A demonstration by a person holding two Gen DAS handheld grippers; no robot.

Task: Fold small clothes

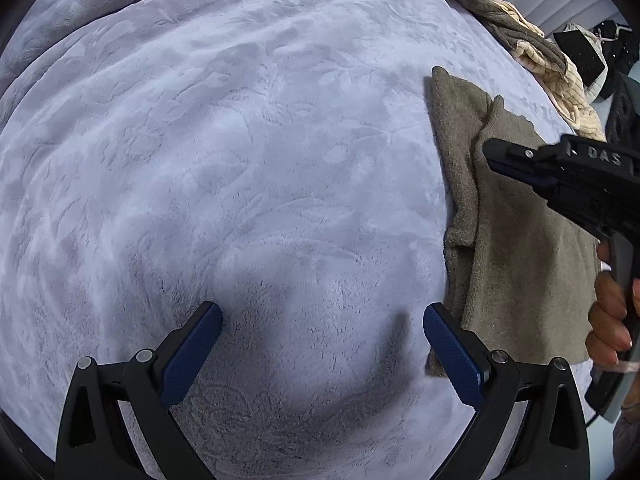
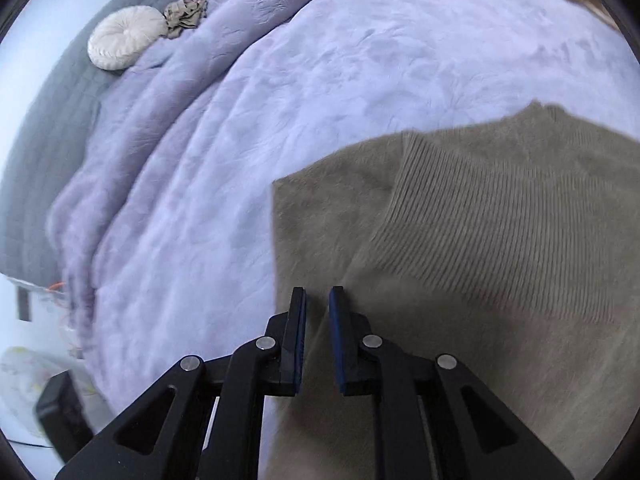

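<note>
- Left gripper [image 1: 322, 322] spread wide, empty, over lavender blanket [image 1: 240, 160].
- Folded olive sweater [image 1: 516, 248] at 3 o'clock, flat on blanket.
- Right gripper [image 2: 317, 300] slightly parted above sweater, gripping nothing.
- Round cushion [image 2: 126, 36] at 10 o'clock in right view.

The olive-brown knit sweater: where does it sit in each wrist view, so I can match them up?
Left wrist view: the olive-brown knit sweater lies folded along the right edge, under the right gripper.
Right wrist view: it fills the lower right, its ribbed sleeve folded across, beyond the slightly parted fingertips of the right gripper.
Shared landmark: the lavender plush blanket beneath it.
</note>
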